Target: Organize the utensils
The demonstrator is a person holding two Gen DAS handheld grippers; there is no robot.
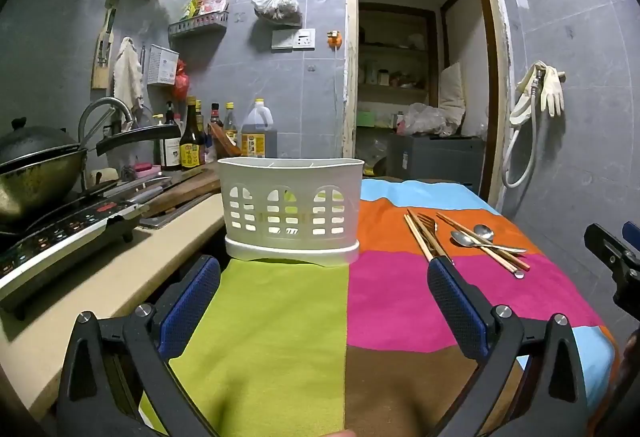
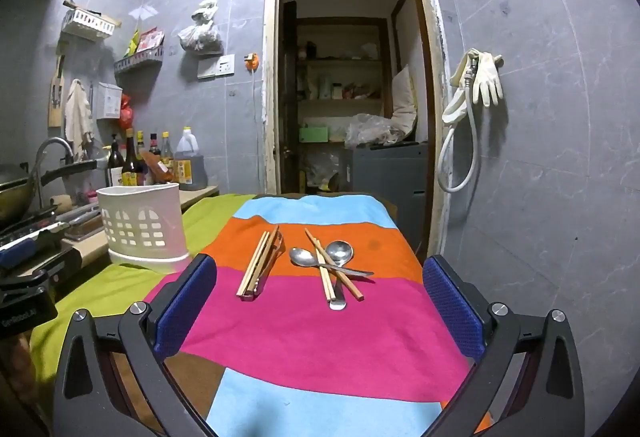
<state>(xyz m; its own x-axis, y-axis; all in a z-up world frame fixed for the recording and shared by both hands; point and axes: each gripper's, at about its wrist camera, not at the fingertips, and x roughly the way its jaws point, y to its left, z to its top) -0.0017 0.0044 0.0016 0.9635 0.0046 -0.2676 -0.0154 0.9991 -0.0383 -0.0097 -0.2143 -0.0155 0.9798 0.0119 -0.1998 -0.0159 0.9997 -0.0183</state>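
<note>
The cloth (image 2: 304, 341) on the bench shows blocks of green, light blue, orange, magenta and brown. The utensil basket (image 1: 290, 215) is white with arched cut-outs. Spoons (image 2: 316, 257) are silver, chopsticks (image 2: 254, 265) tan wood, and the pads (image 2: 186, 311) of each hand-held gripper are blue with a dotted texture.

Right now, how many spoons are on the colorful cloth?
2. One spoon has its bowl left of the crossed chopsticks; the other spoon lies right beside it, bowl farther right. None seems hidden.
</note>
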